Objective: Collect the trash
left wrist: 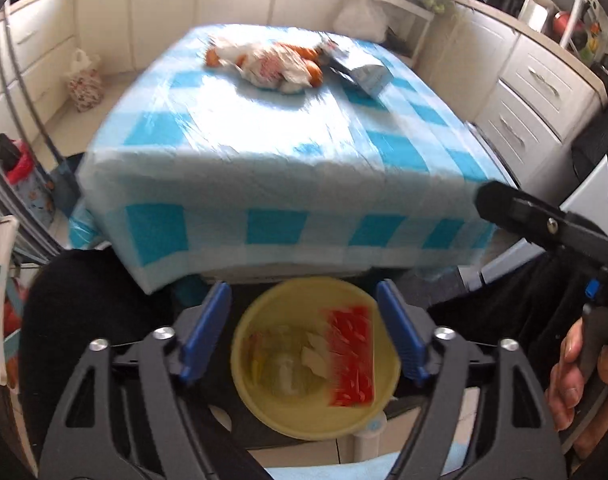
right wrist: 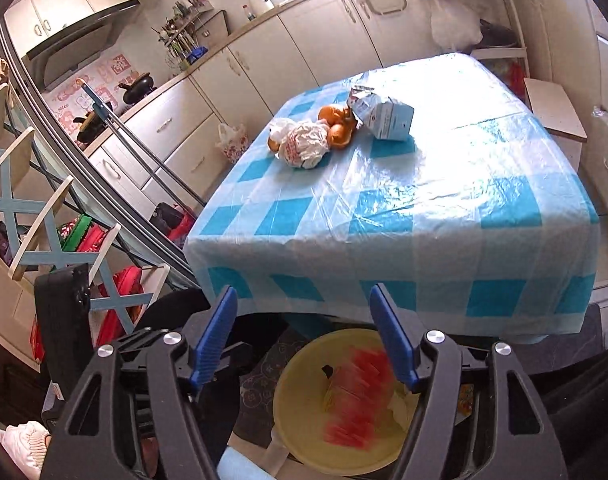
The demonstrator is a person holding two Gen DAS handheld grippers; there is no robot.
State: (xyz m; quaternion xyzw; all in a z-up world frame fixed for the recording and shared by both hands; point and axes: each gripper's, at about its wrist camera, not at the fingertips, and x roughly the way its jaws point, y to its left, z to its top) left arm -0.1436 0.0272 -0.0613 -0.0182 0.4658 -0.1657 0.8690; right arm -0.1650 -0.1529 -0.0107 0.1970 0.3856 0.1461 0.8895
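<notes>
Both grippers sit over the yellow bin (left wrist: 316, 360), below the table's near edge. Left gripper (left wrist: 304, 336): fingers apart, nothing between them, the bin straight beneath. Right gripper (right wrist: 304, 336): fingers apart too, empty, bin under its right finger. The bin already holds a red wrapper (left wrist: 352, 356) and pale scraps.

Trash left, by my read: crumpled bag (right wrist: 306, 144) and carton (right wrist: 384, 118) at the table's (right wrist: 404, 216) far end, orange fruit (right wrist: 338, 134) touching the bag.

Next reach is long. Keep the jaws wide, come in from above, pinch the bag at a fold, don't roll the fruit.

Writing: red print on the bag and marks on the carton are too small to read.
</notes>
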